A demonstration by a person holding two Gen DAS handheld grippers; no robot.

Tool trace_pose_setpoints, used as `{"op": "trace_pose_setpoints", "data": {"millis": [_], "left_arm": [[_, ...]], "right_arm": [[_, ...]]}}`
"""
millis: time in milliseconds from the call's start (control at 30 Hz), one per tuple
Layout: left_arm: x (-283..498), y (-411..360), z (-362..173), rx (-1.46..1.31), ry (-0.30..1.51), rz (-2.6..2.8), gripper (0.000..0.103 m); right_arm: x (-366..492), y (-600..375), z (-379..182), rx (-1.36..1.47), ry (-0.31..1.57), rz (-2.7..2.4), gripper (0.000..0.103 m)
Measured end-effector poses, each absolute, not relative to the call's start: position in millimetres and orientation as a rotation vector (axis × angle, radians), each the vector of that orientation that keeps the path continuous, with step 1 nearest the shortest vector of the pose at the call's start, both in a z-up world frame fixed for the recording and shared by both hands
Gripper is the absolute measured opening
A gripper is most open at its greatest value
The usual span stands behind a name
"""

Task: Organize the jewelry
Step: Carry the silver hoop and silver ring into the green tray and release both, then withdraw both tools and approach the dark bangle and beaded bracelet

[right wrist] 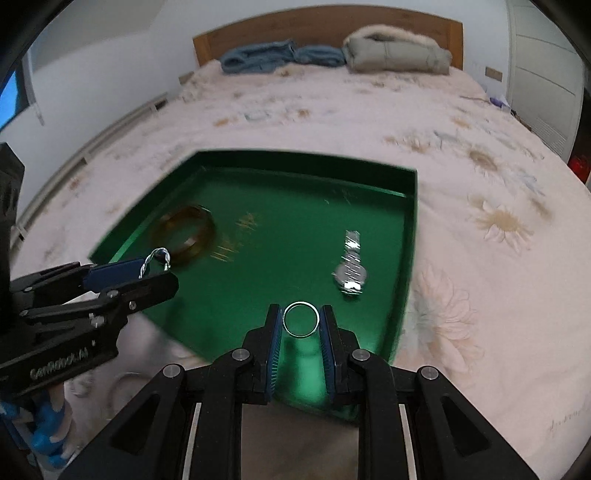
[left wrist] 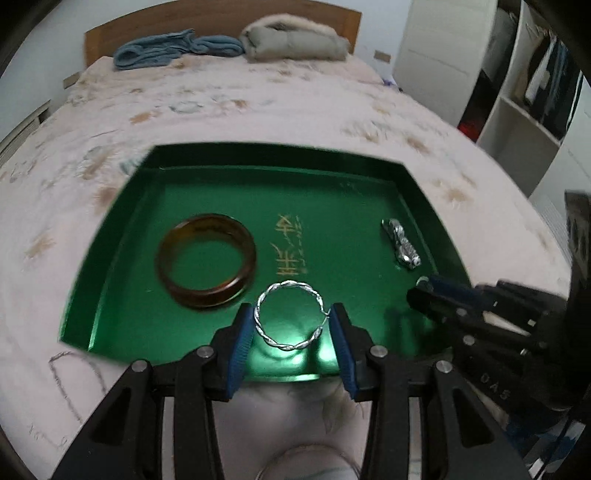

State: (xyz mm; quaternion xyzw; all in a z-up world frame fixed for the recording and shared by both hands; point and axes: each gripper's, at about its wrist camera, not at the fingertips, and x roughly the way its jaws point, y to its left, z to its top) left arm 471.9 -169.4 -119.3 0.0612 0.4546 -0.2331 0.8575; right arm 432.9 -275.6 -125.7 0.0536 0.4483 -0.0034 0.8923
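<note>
a: on the pink flowered bedspread (right wrist: 480, 155) lies the green tray (left wrist: 413, 192); behind the tray, at the wooden headboard (right wrist: 406, 22), sit a blue towel (left wrist: 166, 48) and a folded grey jacket (left wrist: 295, 42). right of the tray stand white shelves (left wrist: 517, 122).

b: any writing?

a: gold characters (left wrist: 290, 247) on the tray floor, not readable to me. "genrobot.ai", blurred, on the left gripper's (right wrist: 157, 266) body in the right wrist view.

b: the jewelry?

a: inside the tray, a brown bangle (left wrist: 207, 260) at its left and a silver watch (right wrist: 351, 264) at its right. the left gripper grasps a twisted silver bracelet (left wrist: 290, 319) between its blue pads above the tray's near edge. the right gripper (right wrist: 301, 319) is clenched on a thin silver ring (right wrist: 301, 319), also over the near edge.
</note>
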Motion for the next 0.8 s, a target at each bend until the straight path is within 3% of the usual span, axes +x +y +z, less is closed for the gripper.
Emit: {"op": "trace_pose_setpoints", "data": {"millis": [400,533,800], "left_arm": [[488,-174,-135,0.237,0.903,-0.416,0.041],[486,-167,-129,0.22,0.928,-0.422,0.043],[448,-128,-56,0.157,0.832,-0.413,0.043]], "right_arm": [[456,-270,-137,-0.101,0.923,-0.001,0.022],[454,-271,-130,-0.108,0.948,0.001,0.033],[406,-277,-66,-0.061,0.854,-0.003,0.038]]}}
